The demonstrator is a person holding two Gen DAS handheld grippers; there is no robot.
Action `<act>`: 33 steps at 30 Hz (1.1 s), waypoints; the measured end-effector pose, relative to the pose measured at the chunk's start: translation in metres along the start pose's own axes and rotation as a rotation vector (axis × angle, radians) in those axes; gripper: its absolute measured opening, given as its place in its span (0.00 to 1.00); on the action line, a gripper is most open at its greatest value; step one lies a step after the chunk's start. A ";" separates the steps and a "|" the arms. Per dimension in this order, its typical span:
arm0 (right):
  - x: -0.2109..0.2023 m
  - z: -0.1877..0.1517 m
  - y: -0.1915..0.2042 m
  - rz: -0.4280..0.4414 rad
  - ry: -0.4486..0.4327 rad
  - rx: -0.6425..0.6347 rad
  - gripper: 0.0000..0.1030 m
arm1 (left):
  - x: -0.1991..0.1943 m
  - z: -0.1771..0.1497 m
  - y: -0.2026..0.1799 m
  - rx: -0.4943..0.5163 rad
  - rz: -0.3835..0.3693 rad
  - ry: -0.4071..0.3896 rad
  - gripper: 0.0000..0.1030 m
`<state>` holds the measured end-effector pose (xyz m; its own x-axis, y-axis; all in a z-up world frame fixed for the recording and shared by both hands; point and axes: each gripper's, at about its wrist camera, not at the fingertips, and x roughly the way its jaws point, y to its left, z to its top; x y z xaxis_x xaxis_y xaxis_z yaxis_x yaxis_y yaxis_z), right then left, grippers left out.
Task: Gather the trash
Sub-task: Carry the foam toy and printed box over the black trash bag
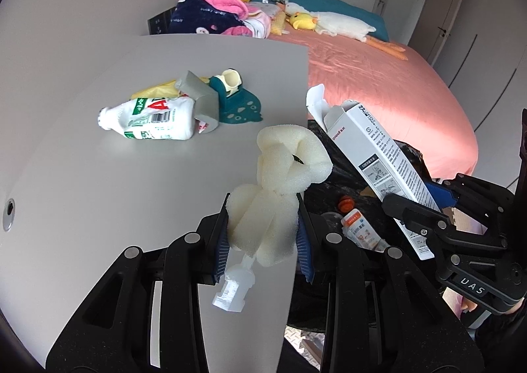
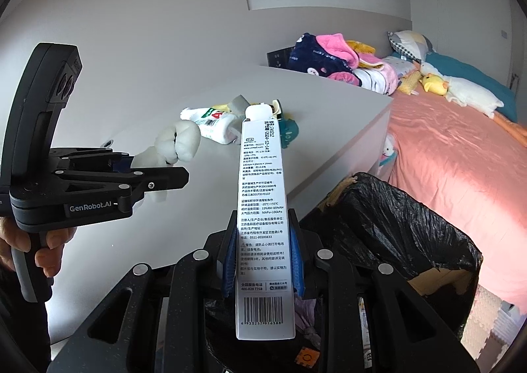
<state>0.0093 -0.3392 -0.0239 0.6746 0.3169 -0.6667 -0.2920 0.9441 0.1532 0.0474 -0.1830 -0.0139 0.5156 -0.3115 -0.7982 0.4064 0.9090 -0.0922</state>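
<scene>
so the right claw (image 2: 263,261) is pinching a long white carton (image 2: 263,224) near its barcode end, long axis running straight out along the fingers, open flap end pointing away. the bin with the black liner (image 2: 411,224) sits right under and just to the right of it, so i'd guess the drop only needs a small shift right and a tilt down. left claw (image 1: 263,234) is squeezed onto a lump of white foam (image 1: 283,175), which hangs over the edge of the grey surface (image 1: 115,191), with the bin opening just to its right. right one looks nearer the bin to me.

inside the bin there's already a small bottle with an orange cap (image 1: 354,224), plus some crumpled stuff i can't make out.

left on the surface, well apart from both claws: a squashed milk bottle (image 1: 148,122), a grey piece (image 1: 204,102), something yellow (image 1: 158,88) and a teal tape holder (image 1: 237,99), all touching in one pile.
</scene>
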 end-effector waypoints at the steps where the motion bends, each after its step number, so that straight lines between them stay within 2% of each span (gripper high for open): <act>1: -0.003 0.000 -0.003 -0.007 -0.003 0.005 0.28 | 0.001 0.001 -0.004 0.007 -0.004 0.003 0.33; 30: -0.065 -0.031 -0.091 -0.195 -0.049 0.197 0.28 | 0.045 0.011 -0.120 0.233 -0.137 0.084 0.33; 32: -0.067 -0.033 -0.096 -0.204 -0.047 0.211 0.28 | 0.049 0.009 -0.126 0.252 -0.142 0.099 0.34; 33: -0.068 -0.033 -0.099 -0.210 -0.048 0.223 0.28 | 0.052 0.007 -0.129 0.267 -0.145 0.117 0.41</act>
<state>-0.0301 -0.4573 -0.0180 0.7376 0.1114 -0.6660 0.0098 0.9844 0.1755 0.0270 -0.3185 -0.0393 0.3535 -0.3847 -0.8527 0.6611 0.7476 -0.0632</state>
